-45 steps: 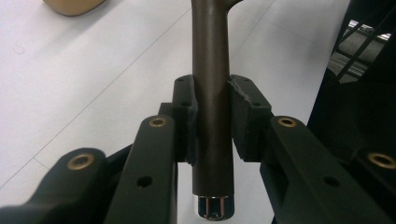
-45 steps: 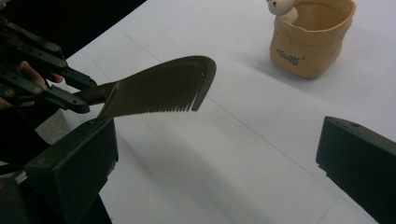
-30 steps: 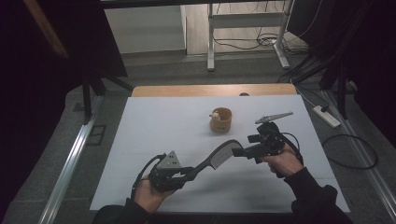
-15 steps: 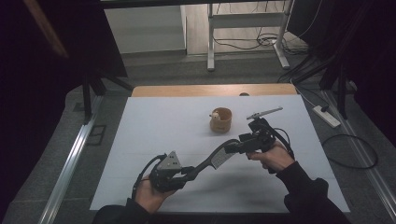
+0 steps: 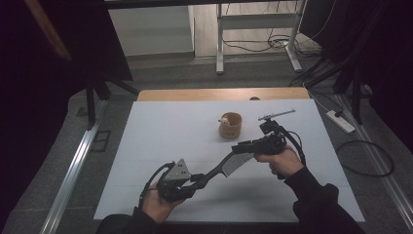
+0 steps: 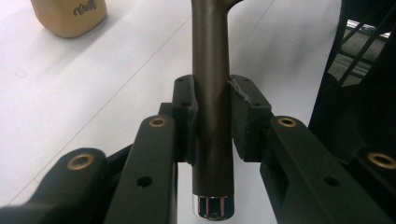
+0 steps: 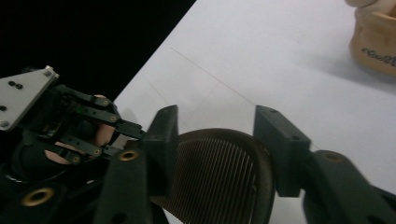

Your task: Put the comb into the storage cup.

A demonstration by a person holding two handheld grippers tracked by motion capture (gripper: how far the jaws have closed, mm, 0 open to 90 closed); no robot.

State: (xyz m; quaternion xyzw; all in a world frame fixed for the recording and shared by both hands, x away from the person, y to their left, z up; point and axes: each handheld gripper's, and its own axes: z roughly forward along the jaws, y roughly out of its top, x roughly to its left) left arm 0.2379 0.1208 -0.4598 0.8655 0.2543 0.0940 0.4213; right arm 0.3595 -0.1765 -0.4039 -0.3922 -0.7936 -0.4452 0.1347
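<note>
A dark brown hairbrush (image 5: pixel 221 168) hangs above the white table (image 5: pixel 165 131) between my two grippers. My left gripper (image 5: pixel 197 179) is shut on its handle (image 6: pixel 212 93), near the metal-capped end. The ribbed brush head (image 7: pixel 219 179) lies between the jaws of my right gripper (image 7: pixel 215 126), which stand open on either side of it. In the high view my right gripper (image 5: pixel 242 146) sits just above the head. A tan wooden cup (image 5: pixel 230 125) stands upright mid-table beyond the brush, also seen as the cup (image 6: pixel 70 16) and the cup (image 7: pixel 373 42).
A wooden strip (image 5: pixel 219 93) runs along the table's far edge. Beyond it are a metal stand (image 5: pixel 219 39) and cables on the floor. A power strip (image 5: pixel 341 122) lies on the floor at the right. My left gripper (image 7: pixel 70 121) shows in the right gripper view.
My right gripper has moved left and down from near the cup's right to the brush head. The left gripper has kept hold of the handle, almost still.
</note>
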